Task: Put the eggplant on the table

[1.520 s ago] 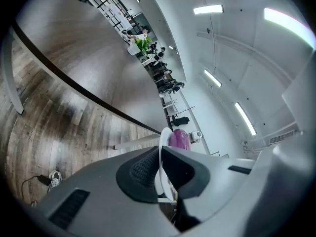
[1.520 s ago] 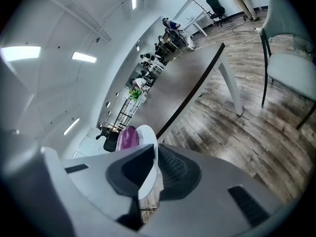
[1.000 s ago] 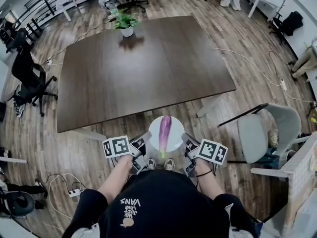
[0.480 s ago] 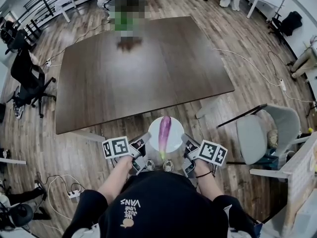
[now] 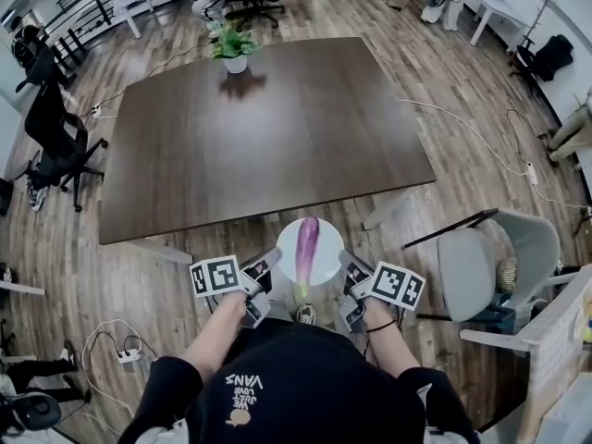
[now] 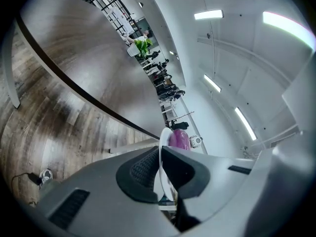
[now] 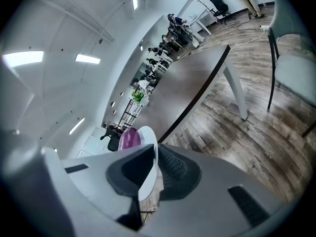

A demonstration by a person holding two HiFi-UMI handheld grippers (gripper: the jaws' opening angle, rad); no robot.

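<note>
A purple eggplant [image 5: 306,245] lies lengthwise on a round white plate [image 5: 325,265] held in the air between both grippers, short of the near edge of the dark brown table [image 5: 259,128]. My left gripper [image 5: 272,258] is shut on the plate's left rim, and my right gripper [image 5: 346,261] is shut on its right rim. In the left gripper view the plate [image 6: 163,181] stands edge-on between the pads with the eggplant [image 6: 178,138] beyond it. The right gripper view shows the same plate [image 7: 148,169] pinched between the jaws, the eggplant [image 7: 129,138] on it.
A potted green plant [image 5: 233,44] stands at the table's far edge. A grey chair [image 5: 490,262] sits to my right and a black office chair [image 5: 55,141] to the left. Cables and a power strip [image 5: 116,354] lie on the wood floor.
The table's near edge has drawn slightly closer in the head view. The plate, the eggplant and both grippers keep the same pose relative to each other.
</note>
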